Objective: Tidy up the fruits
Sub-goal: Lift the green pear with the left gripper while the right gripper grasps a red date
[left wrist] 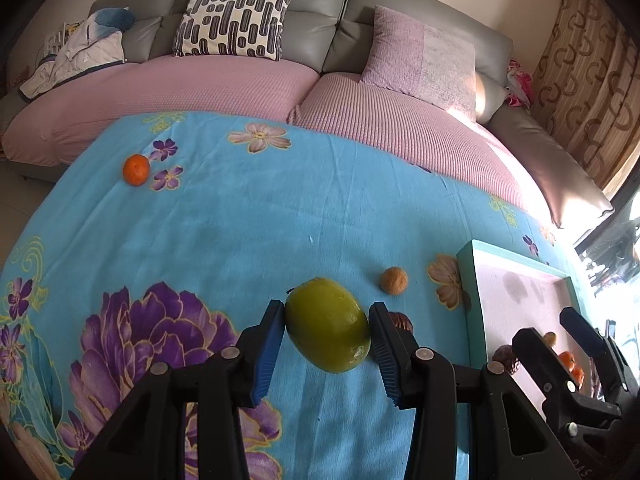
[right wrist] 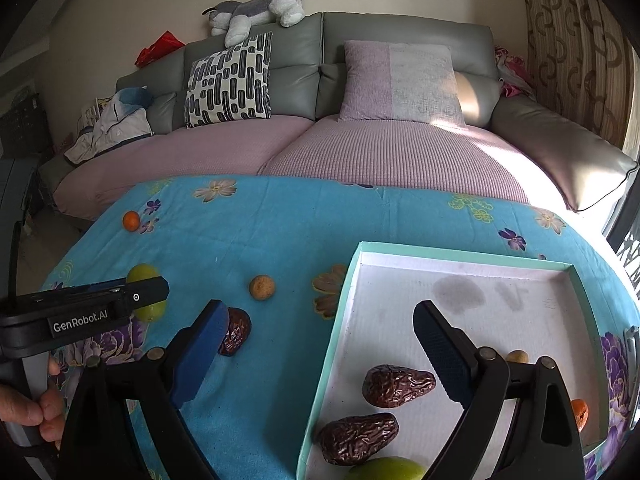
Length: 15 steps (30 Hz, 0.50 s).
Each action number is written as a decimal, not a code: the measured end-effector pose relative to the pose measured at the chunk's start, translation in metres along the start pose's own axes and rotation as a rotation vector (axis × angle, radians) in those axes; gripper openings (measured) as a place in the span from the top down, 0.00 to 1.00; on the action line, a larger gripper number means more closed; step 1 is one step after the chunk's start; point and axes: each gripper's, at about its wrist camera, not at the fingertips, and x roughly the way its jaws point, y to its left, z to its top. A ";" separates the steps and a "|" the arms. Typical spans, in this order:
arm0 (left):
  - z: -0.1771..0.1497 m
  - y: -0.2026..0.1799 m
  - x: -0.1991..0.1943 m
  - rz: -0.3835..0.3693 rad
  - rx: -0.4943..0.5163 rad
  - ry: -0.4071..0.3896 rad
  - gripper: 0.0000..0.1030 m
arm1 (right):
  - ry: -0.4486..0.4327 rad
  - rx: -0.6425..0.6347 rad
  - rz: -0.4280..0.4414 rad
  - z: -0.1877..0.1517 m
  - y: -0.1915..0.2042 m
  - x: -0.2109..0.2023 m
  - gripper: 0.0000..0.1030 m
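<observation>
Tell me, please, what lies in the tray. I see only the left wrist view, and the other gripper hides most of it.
Observer: Two dates lie in the tray, in its near left part.
Operator: My left gripper holds a green fruit. Is another one inside?
Observer: Yes, a second green fruit lies at the tray's near edge, cut off by the picture border.
Operator: What is the dark thing behind my right finger?
Observer: A third date, on the cloth, beside the left finger of the open right gripper.
</observation>
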 end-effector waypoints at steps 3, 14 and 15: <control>0.013 0.004 0.002 0.012 -0.013 -0.024 0.55 | 0.004 0.012 0.026 0.004 0.003 0.009 0.18; 0.017 0.033 0.021 0.023 -0.061 -0.018 0.55 | 0.100 0.007 0.095 0.002 0.031 0.050 0.40; 0.016 0.036 0.022 0.028 -0.066 -0.015 0.55 | 0.111 -0.001 0.095 0.000 0.036 0.054 0.40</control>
